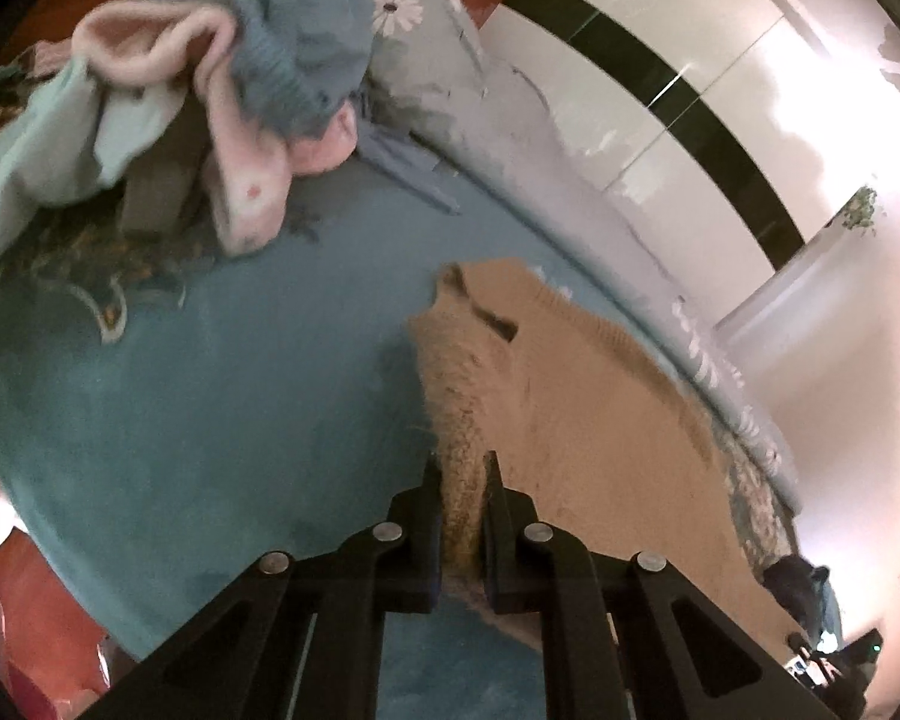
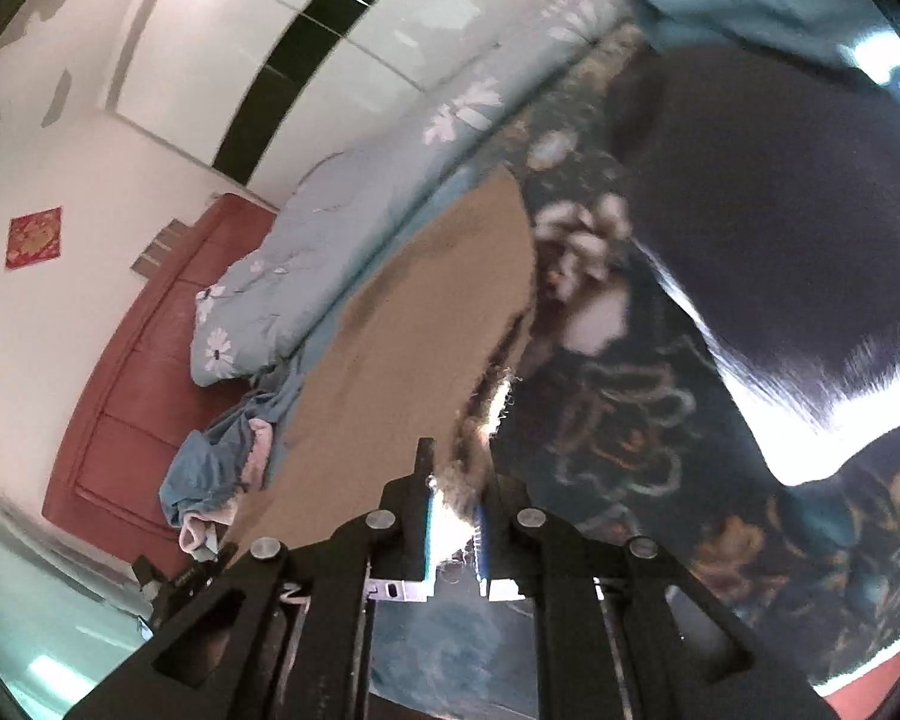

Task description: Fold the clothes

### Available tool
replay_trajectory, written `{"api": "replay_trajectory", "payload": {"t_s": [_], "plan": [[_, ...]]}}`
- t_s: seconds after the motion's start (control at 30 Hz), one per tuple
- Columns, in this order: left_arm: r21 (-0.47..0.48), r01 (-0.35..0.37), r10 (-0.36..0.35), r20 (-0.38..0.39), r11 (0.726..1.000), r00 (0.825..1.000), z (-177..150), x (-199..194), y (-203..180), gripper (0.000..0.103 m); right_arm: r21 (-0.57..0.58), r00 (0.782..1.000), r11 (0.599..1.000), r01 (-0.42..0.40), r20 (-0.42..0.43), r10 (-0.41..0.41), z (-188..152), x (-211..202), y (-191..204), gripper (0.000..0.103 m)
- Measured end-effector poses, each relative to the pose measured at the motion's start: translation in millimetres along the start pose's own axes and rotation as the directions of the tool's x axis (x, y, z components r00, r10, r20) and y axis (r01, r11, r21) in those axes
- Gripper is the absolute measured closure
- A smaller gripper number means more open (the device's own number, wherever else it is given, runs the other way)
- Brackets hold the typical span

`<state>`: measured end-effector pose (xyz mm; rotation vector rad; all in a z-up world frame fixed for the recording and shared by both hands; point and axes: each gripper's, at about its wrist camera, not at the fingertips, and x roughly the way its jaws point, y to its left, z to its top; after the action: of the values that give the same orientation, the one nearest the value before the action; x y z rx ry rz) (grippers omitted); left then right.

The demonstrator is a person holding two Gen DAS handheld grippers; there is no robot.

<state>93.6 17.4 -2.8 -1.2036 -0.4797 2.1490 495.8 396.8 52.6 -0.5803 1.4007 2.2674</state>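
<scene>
A tan knitted garment is stretched out above the blue bedspread. My left gripper is shut on one edge of it, the fabric bunched between the black fingers. In the right wrist view the same tan garment runs away from my right gripper, which is shut on its frayed edge. The other gripper shows at the far end of the cloth in each view, small and dark, the right one and the left one.
A heap of clothes, a grey-blue knit, a pink piece and a pale green one, lies at the head of the bed. A floral pillow and quilt line the wall side. A black garment lies to the right.
</scene>
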Motion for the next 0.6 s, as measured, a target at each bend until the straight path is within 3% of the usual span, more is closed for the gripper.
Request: {"api": "replay_trajectory", "payload": {"t_s": [0.37,0.5,0.6], "plan": [[0.032,-0.028,0.031,-0.080,0.999,0.996,-13.6,14.2,3.9,0.088,0.003,0.990,0.996,0.085,-0.112,-0.084,-14.9,29.5,-29.3,0.090],[0.060,-0.045,0.052,-0.128,0.997,0.990,-16.0,22.8,1.5,0.077,0.025,0.990,0.997,0.069,-0.126,-0.065,-21.2,29.4,-37.3,0.089],[0.057,-0.046,0.054,-0.153,0.997,0.987,-19.3,25.8,4.3,0.075,0.063,0.988,0.997,0.035,-0.155,-0.024,-26.7,31.5,-45.5,0.083]]}}
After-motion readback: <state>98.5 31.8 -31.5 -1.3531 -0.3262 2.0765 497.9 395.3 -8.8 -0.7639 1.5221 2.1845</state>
